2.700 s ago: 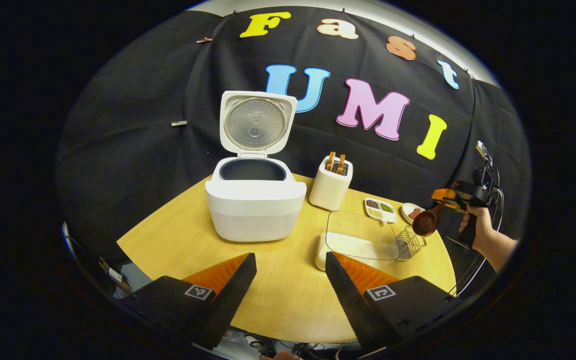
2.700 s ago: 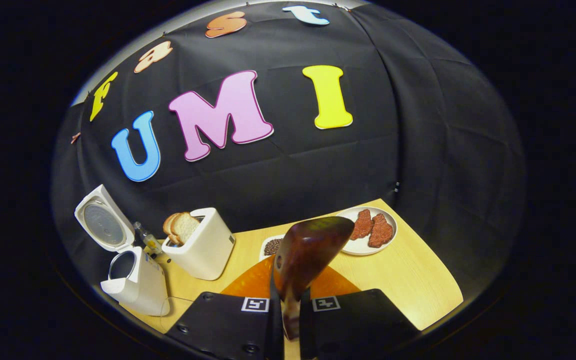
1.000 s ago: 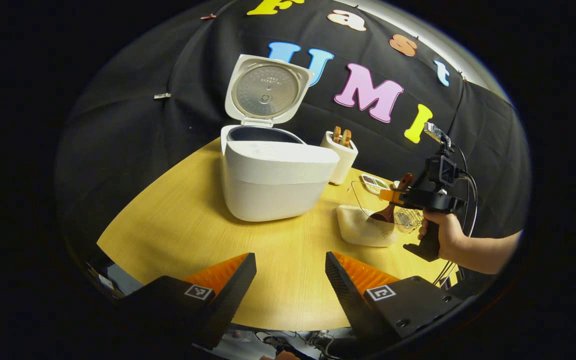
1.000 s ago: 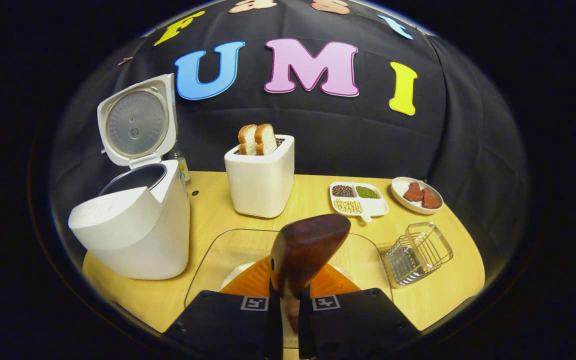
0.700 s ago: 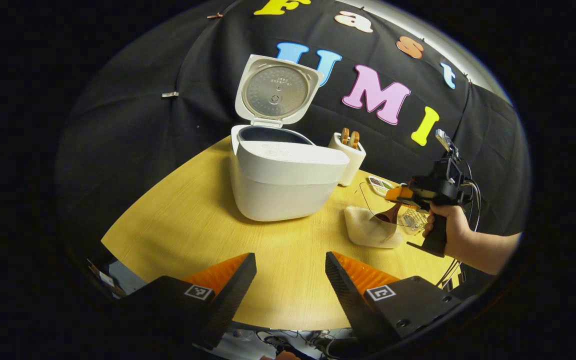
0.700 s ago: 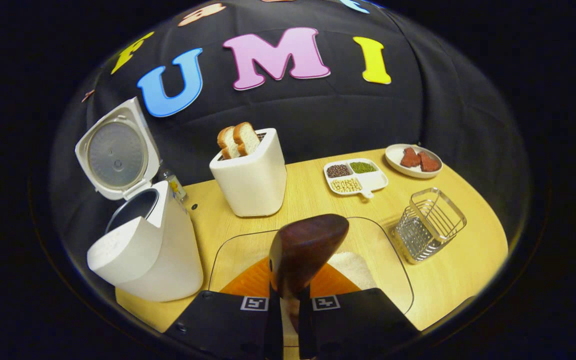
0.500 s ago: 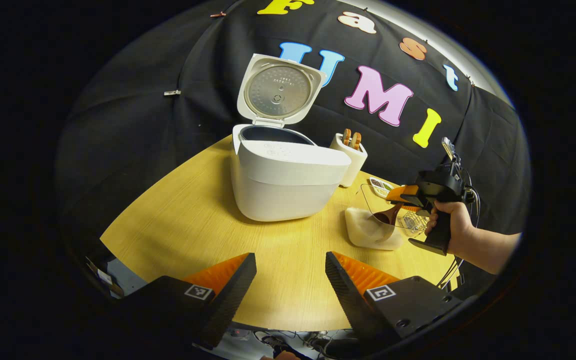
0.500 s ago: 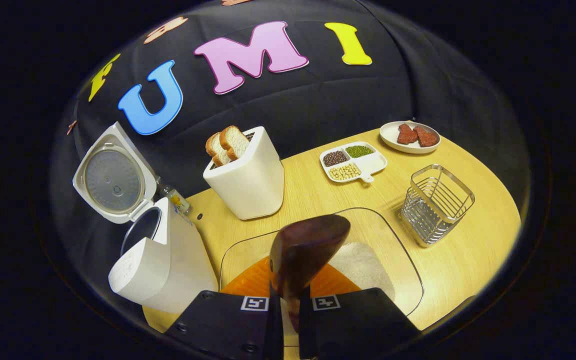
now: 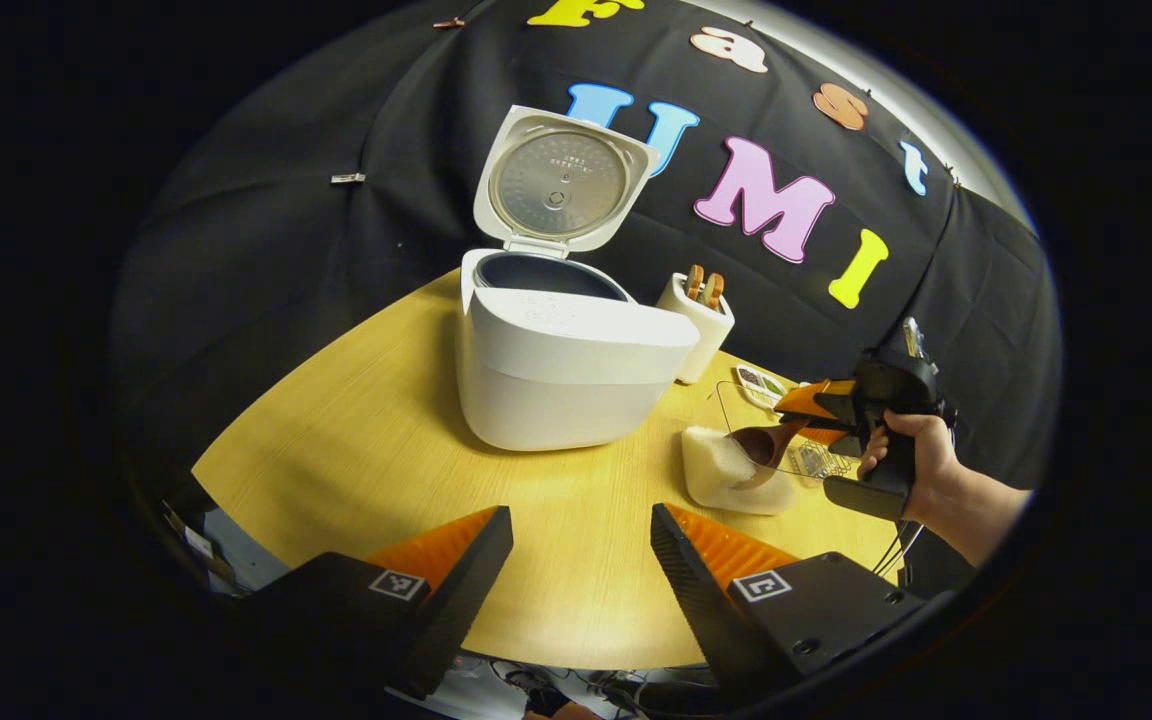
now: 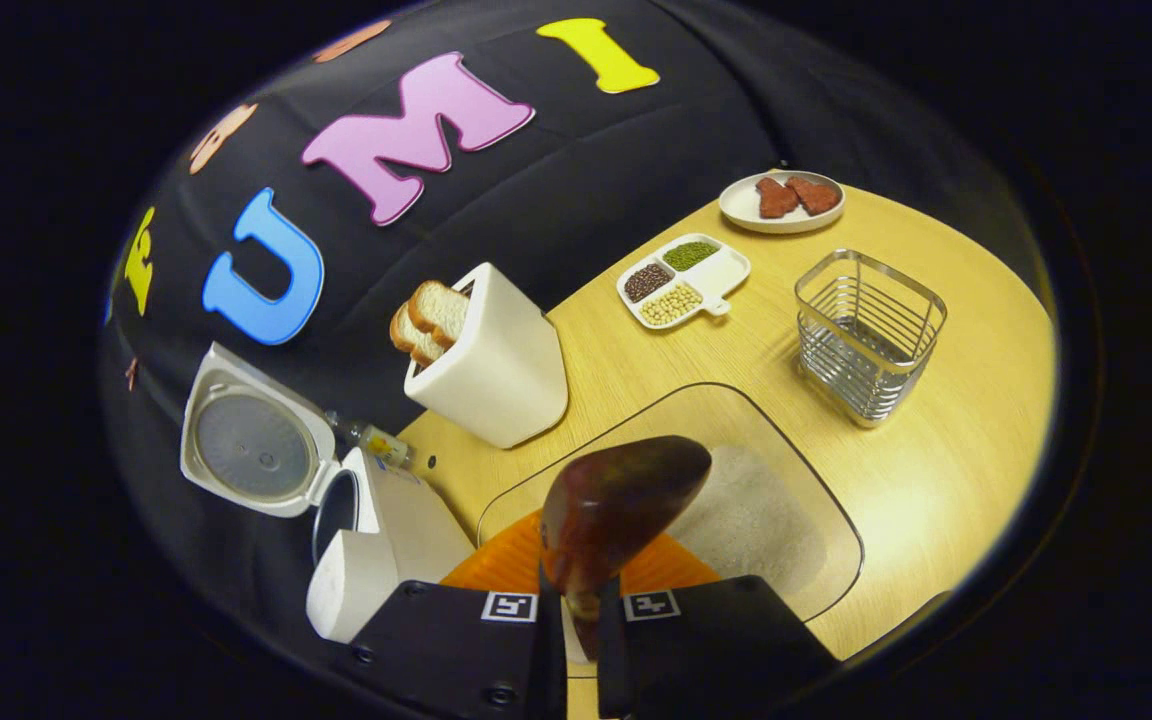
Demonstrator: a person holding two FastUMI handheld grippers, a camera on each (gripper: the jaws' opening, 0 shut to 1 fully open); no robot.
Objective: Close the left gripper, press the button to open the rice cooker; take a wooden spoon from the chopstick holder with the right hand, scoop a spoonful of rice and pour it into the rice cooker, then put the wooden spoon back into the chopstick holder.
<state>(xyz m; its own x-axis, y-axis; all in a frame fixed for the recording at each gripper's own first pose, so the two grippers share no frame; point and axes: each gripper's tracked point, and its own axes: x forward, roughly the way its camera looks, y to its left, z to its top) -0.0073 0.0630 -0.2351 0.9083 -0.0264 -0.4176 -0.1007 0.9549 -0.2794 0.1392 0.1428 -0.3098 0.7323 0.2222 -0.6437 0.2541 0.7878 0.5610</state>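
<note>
The white rice cooker (image 9: 566,370) (image 10: 376,560) stands on the table with its lid up and its dark pot showing. My right gripper (image 10: 581,610) (image 9: 821,410) is shut on the handle of the dark wooden spoon (image 10: 616,505) (image 9: 761,445). The spoon's bowl tilts down over the white rice (image 10: 746,520) in the clear container (image 10: 816,510) (image 9: 731,475). The wire chopstick holder (image 10: 868,335) stands to the right of the container. My left gripper (image 9: 576,550) hangs open over the table's near edge, with nothing between its fingers.
A white toaster (image 10: 486,375) (image 9: 698,325) with bread slices stands behind the container. A divided dish of beans (image 10: 681,280) and a plate of meat (image 10: 781,200) lie at the back. A small bottle (image 10: 371,437) sits behind the cooker. A hand (image 9: 911,460) holds the right gripper.
The right gripper has come in from the right with the spoon, tipped downward and lowered the spoon's bowl over the rice container. The left gripper has drifted a little and stays open.
</note>
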